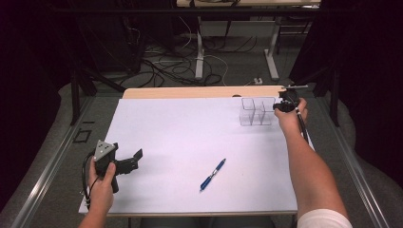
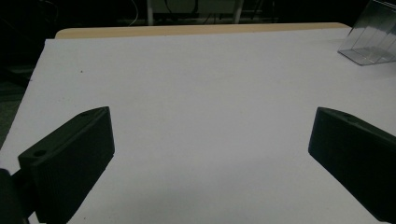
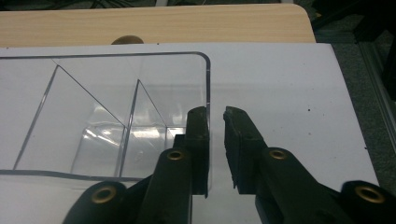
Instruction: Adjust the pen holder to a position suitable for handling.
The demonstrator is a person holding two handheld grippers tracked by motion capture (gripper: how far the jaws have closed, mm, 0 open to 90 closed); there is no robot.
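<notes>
1. The clear plastic box with inner dividers (image 1: 256, 111) stands upright at the far right of the white table sheet (image 1: 190, 137), near the bare wooden strip of table edge (image 1: 190, 91). Its open top faces up, and its long axis runs across the table, left to right in the high view.
2. In the right gripper view the clear plastic box (image 3: 107, 116) shows slanted dividers splitting it into several compartments; I cannot count them for certain.
3. Count: one clear box, one blue ballpoint pen (image 1: 212, 175), two black hand-held grippers.
4. The blue pen lies flat on the sheet, well apart from the box, in the near middle. Its long axis runs diagonally, from near-left to far-right.
5. The right gripper (image 3: 215, 135) is at the box's right-hand wall. Its jaws stand nearly together, one inside the wall and one outside, with the thin wall in the narrow gap between them. The inner jaw touches the wall; whether the outer one presses it I cannot tell.
6. In the high view the right gripper (image 1: 286, 103) sits just beside the box's right end.
7. The left gripper (image 2: 210, 149) has its jaws wide apart, holding nothing, above bare sheet at the near left (image 1: 128, 164).
</notes>
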